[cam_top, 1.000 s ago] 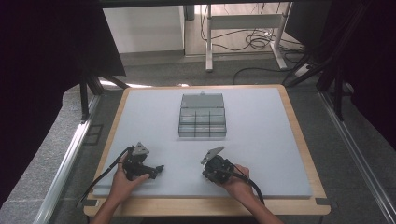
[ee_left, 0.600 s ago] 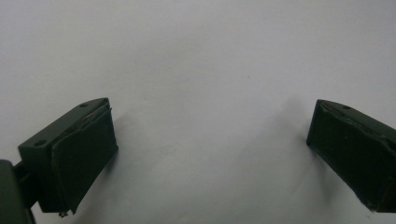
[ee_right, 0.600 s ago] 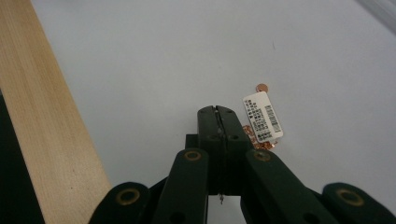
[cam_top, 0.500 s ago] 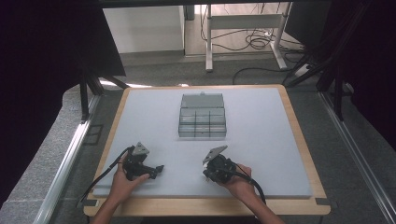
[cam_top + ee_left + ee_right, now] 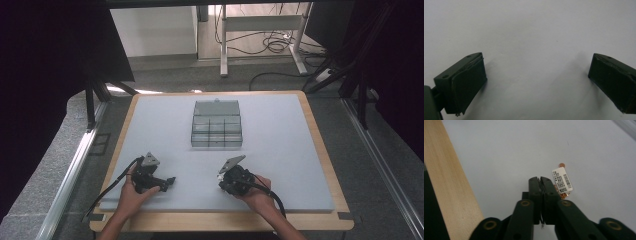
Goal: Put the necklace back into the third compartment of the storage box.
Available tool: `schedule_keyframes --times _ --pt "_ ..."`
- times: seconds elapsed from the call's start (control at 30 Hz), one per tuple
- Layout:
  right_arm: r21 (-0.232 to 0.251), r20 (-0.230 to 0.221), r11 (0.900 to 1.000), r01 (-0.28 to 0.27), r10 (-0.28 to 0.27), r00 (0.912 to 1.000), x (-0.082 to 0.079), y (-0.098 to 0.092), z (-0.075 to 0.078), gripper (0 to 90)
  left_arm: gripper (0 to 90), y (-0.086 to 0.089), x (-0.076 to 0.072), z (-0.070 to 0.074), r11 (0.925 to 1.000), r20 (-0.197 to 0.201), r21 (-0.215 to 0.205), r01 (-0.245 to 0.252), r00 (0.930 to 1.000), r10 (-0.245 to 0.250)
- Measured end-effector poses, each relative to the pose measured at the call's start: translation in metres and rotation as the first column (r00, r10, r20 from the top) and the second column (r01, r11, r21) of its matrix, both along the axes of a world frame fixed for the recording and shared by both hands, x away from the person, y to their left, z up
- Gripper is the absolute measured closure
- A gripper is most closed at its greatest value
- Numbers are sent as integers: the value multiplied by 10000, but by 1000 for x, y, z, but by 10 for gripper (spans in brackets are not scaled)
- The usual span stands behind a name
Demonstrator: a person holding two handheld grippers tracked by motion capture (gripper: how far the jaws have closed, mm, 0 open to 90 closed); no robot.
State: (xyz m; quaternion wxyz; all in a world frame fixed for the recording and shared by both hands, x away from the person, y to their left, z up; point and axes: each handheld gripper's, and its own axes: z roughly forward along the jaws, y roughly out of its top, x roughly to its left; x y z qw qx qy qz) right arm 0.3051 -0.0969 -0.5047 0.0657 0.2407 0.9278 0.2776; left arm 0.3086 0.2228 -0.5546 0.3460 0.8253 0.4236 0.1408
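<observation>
My left gripper (image 5: 171, 182) rests on the grey mat (image 5: 280, 165) near the front left, held by a hand. Its jaws stand wide open over bare mat (image 5: 536, 30), with nothing between them (image 5: 536, 77). My right gripper (image 5: 221, 184) rests at the front centre, held by the other hand. Its jaws are pressed shut (image 5: 540, 182). A small bag with a white barcode label (image 5: 562, 180) and copper-coloured bits lies against the right jaw. Whether its edge is pinched is hidden.
A clear plastic compartment box (image 5: 216, 125) with its lid up stands at the middle of the mat. The wooden table rim (image 5: 446, 182) runs close beside the right gripper. Metal rails (image 5: 75, 165) flank the table.
</observation>
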Motion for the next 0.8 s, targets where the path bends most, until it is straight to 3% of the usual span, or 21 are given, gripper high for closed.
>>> schedule_keyframes --times 0.3,0.53,0.8 --pt "-490 -174 9987 -167 158 9997 -1 3 -7 734 8 0 0 0 10000 -4 4 3 10000 -3" --pt "-761 -46 9968 -250 248 9997 -3 9 -7 856 8 0 0 0 10000 0 5 1 10000 -1" --pt "-716 -164 9972 -215 204 9997 -2 9 -7 866 9 0 0 0 10000 -2 1 0 10000 0"
